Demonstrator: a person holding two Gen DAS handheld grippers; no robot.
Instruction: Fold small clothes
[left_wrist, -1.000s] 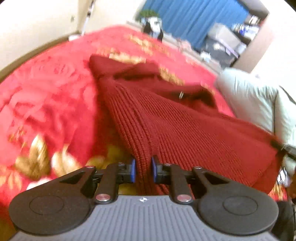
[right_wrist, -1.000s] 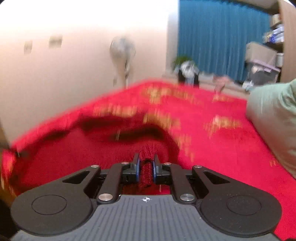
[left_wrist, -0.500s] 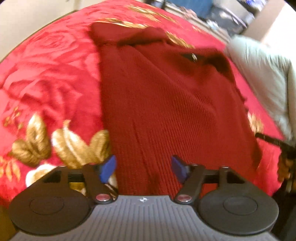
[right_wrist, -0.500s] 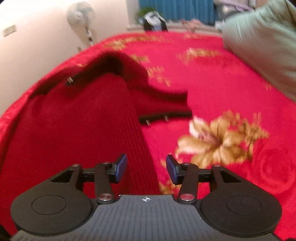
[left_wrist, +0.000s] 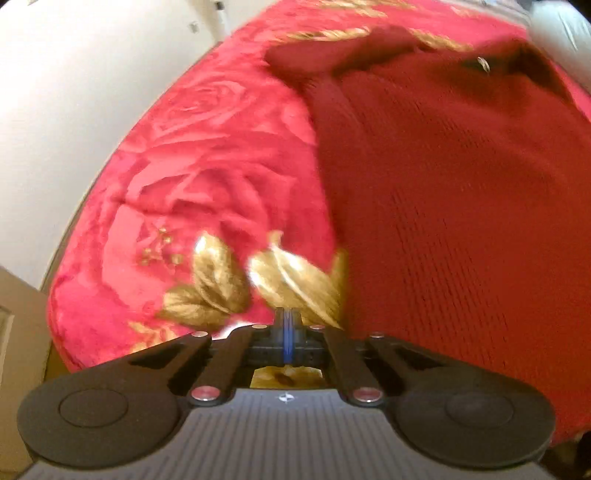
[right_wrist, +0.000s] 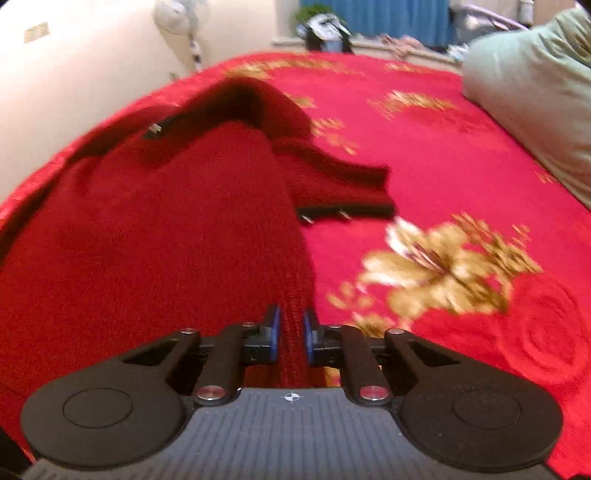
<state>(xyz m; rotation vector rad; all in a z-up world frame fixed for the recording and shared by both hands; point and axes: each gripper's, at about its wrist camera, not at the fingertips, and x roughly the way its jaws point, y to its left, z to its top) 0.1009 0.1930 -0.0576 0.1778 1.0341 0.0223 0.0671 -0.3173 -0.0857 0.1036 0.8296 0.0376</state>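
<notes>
The left gripper (left_wrist: 287, 325) has its blue pads pressed flat together with nothing between them, poised over the gold leaves of the blanket just beside the garment's left edge; half a second ago the same jaws stood spread over the knit. The right gripper (right_wrist: 291, 334), also spread then, now pinches the right hem edge of the dark red ribbed-knit sweater (right_wrist: 155, 236), a ridge of knit standing between its pads. One side is caught and the other appears to have missed, so a two-handed fold probably cannot start until the left jaws reopen and take the cloth.

The sweater lies spread flat, one sleeve (right_wrist: 332, 166) angled out to the right with a dark cuff.

Under it is a plush red blanket with gold flowers (right_wrist: 443, 147) covering a bed. A pale green pillow (right_wrist: 524, 96) sits at the far right, with a standing fan (right_wrist: 181, 22) against the cream wall and blue curtains (right_wrist: 399, 18) beyond.
</notes>
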